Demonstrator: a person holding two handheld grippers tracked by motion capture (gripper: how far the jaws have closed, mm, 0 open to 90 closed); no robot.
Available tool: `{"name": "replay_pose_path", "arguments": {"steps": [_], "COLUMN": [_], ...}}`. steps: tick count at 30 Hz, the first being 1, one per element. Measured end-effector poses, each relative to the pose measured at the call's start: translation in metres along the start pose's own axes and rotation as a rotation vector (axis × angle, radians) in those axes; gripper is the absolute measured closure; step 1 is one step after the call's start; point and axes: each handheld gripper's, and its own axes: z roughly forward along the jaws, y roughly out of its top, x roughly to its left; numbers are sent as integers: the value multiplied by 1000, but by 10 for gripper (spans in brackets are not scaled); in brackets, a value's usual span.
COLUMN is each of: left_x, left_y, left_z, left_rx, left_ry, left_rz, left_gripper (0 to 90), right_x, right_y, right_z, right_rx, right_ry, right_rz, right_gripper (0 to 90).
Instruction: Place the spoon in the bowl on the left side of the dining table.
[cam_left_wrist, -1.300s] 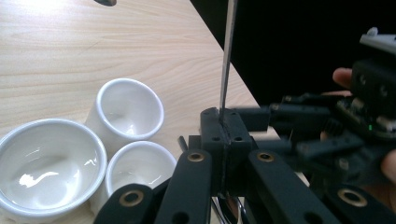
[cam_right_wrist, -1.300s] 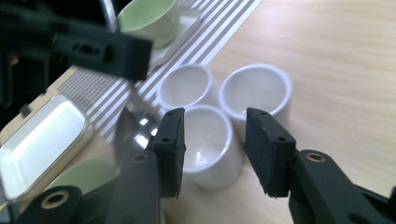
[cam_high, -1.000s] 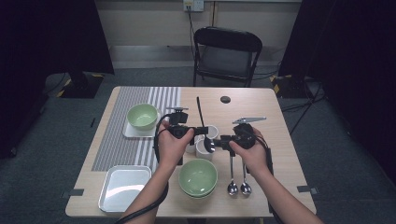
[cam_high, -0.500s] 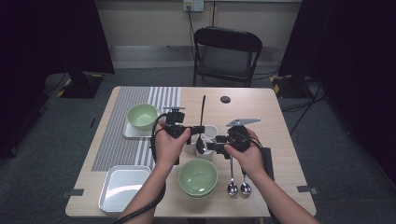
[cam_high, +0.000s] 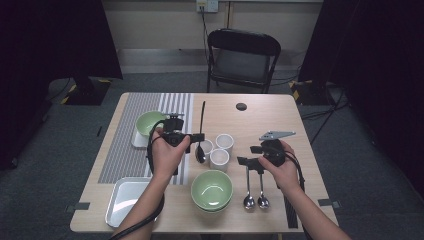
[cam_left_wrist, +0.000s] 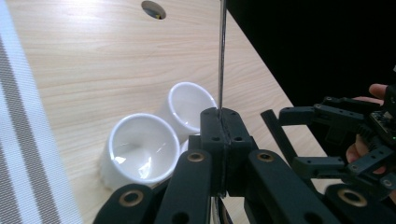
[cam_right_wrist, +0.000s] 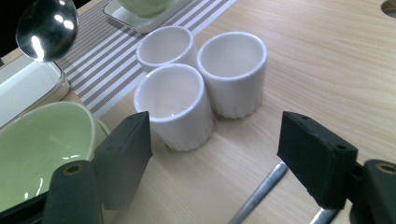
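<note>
Left gripper (cam_high: 197, 136): jaws clamped shut, held level by the left hand (cam_high: 167, 155).
Right gripper (cam_high: 248, 155): jaws just opened wide, nothing gripped.

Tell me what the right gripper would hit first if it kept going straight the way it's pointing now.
Probably the nearest white cup. The right gripper, open with nothing between its jaws, points at the cluster of three cups, and that one stands closest, slightly left of center. Depth is hard to judge.

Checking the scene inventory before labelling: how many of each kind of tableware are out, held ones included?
Cups: 3, white, clustered mid-table
Bowls: 2, green, one near the front edge, one on the striped mat
Spoons: 3, two lying on the table, one long spoon in the left gripper
Tray: 1, at the front left
Total: 9
</note>
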Motion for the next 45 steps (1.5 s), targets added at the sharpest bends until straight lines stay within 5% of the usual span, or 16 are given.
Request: {"name": "replay_pose_path", "arguments": {"steps": [11,45], "left_x": [11,46], "left_y": [0,8], "left_z": [-7,-27], "left_rx": [3,-8], "left_ry": [25,149], "left_rz": [-19,-30], "left_gripper": [900,900], "right_x": [-18,-37], "right_y": [-16,-51], "right_z": [-8,-8], "right_rx": [3,27], "right_ry": [-43,-74], "right_rz": [17,38], "right_gripper": [249,249]}}
